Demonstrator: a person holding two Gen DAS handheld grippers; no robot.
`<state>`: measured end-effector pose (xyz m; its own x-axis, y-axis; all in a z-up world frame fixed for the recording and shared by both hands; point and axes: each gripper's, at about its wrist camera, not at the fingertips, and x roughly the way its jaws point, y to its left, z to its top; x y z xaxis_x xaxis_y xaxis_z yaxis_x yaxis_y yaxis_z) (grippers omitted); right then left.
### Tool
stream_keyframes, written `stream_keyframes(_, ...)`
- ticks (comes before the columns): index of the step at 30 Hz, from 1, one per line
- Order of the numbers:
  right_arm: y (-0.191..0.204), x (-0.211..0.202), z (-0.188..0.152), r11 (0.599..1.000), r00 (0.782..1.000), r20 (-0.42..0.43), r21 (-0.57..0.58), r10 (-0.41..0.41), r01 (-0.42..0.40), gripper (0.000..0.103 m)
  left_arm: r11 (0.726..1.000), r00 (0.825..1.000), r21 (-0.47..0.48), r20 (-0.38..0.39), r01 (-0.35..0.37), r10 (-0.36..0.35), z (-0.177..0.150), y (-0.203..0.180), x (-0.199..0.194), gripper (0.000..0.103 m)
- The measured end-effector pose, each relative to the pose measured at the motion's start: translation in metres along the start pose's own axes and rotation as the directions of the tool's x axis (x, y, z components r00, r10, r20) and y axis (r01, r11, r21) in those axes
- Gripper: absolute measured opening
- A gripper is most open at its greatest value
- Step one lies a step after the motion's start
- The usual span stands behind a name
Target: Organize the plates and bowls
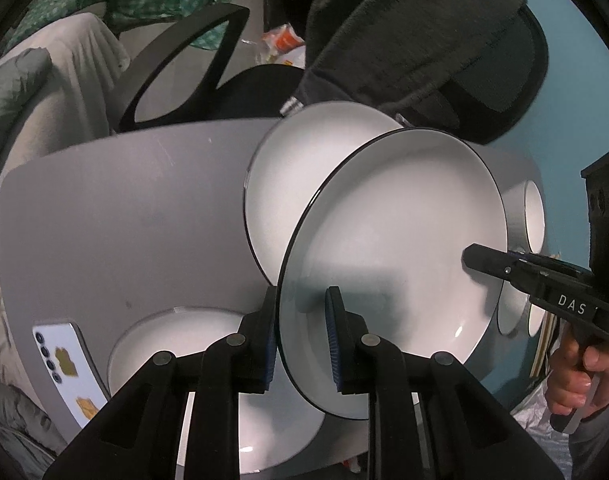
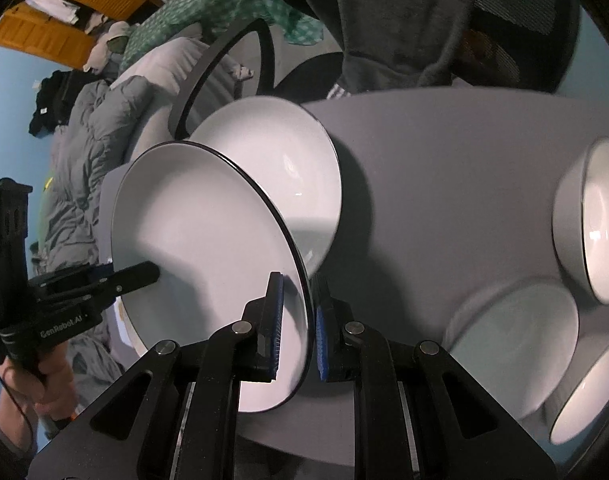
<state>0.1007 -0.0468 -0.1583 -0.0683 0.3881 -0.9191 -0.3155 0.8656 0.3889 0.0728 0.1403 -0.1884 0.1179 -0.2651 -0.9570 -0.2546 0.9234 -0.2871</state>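
Note:
A white plate with a thin dark rim hangs tilted above the grey table, carried from two sides. My left gripper is shut on its rim, one pad under the edge and one on the inner face. On the opposite rim my right gripper is shut as well. Just behind and partly under it, a second white plate lies on the table. A white dish sits below my left fingers. Two bowls and a smaller plate stand at the right.
A phone lies near the table's left edge. Behind the table stands a black chair with dark clothing draped over it. Grey bedding lies beyond the table's left side. A hand grips the right tool.

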Motion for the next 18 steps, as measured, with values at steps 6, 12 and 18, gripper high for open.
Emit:
stream_keyframes(6, 0.003, 0.01, 0.022, 1.0, 1.0, -0.014, 0.001, 0.006, -0.006, 0.015, 0.999, 1.0, -0.029, -0.009, -0.014, 0.014, 0.02, -0.006, 0.017, 0.021)
stream_keyframes(12, -0.001, 0.022, 0.04, 1.0, 0.999, -0.043, 0.007, 0.006, -0.005, 0.015, 0.998, 0.999, -0.055, -0.025, -0.036, 0.034, 0.035, -0.001, 0.026, 0.022)
stream_keyframes(18, -0.005, 0.034, 0.053, 1.0, 0.997, -0.073, 0.01, -0.003, 0.004, 0.016, 0.996, 0.997, -0.058, -0.048, -0.064, 0.061, 0.043, 0.0, 0.037, 0.022)
